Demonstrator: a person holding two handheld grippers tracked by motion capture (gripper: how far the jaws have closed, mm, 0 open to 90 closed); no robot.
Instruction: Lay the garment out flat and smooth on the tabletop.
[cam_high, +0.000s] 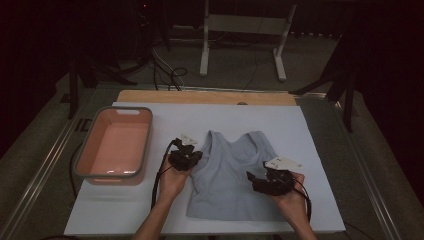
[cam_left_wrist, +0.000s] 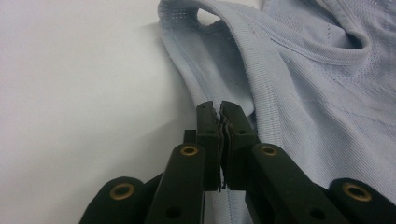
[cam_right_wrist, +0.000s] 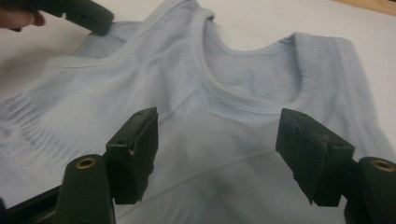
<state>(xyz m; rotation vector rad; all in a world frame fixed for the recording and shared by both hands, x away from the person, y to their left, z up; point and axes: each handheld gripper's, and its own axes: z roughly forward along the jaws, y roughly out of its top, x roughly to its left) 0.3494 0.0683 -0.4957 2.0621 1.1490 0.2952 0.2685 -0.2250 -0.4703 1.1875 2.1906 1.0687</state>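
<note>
Nothing readable here, honestly. No words, brand names, numbers or signs come through on anything in these shots. The top (cam_high: 231, 175) has no print or tag lettering that I can make out, the pink bin (cam_high: 116, 145) is plain on its walls, and the white board (cam_high: 310, 130) is blank. The black jaws up close carry no stamped marks that I can read either. The light plates on top of the grippers look unmarked from above, though they're too small to be sure.
</note>
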